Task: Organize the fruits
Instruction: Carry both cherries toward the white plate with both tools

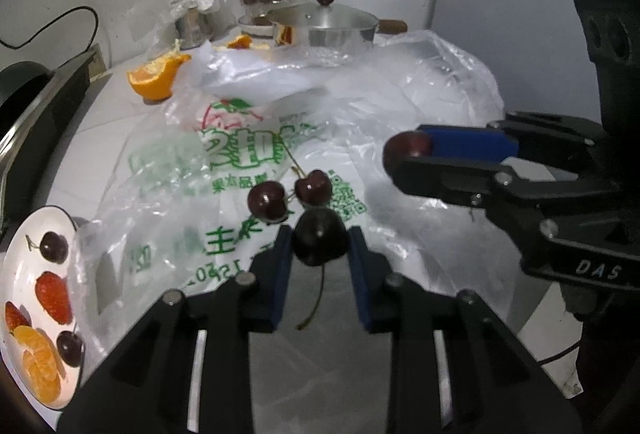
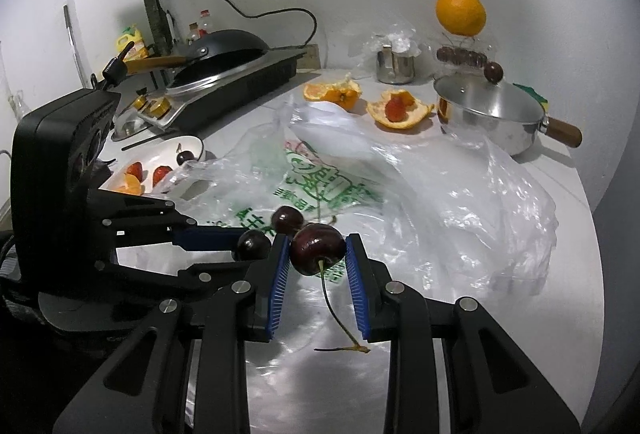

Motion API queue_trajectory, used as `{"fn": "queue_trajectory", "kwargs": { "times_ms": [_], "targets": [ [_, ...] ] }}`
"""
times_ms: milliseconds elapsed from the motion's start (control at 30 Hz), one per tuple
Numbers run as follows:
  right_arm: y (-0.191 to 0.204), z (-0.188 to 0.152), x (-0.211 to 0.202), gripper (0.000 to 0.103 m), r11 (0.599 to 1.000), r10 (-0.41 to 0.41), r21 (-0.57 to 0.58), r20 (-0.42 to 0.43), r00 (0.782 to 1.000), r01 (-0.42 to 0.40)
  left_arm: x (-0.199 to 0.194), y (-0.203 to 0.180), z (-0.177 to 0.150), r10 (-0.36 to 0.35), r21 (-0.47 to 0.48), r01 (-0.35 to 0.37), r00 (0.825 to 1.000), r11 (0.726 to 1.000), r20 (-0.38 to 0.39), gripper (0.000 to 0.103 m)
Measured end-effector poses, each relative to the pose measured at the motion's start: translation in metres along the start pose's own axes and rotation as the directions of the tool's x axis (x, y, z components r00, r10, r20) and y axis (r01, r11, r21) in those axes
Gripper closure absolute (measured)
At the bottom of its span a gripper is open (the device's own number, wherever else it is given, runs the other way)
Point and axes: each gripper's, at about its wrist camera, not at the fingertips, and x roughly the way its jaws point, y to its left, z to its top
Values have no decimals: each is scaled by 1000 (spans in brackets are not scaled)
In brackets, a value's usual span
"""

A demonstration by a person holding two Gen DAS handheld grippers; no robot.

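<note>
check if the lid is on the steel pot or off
On. The lid with its dark round knob sits level on the steel pot, covering the rim.

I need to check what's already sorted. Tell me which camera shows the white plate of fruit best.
The left wrist view. There the white plate lies close at the lower left, with cherries, strawberries and orange segments easy to tell apart. In the right wrist view the plate is farther off and partly hidden behind the left gripper and plastic bag.

Left gripper (image 1: 320, 246) and right gripper (image 2: 318, 252) clamped, angled downward
</note>
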Motion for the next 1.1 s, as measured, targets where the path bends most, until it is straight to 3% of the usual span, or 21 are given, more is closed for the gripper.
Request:
{"fn": "queue_trajectory", "kwargs": {
  "times_ms": [1100],
  "targets": [
    [123,41,20,73,993,15,-116,-3,1000,-15,-101,93,-51,29,-89,-16,988,996,150,75]
  ]
}}
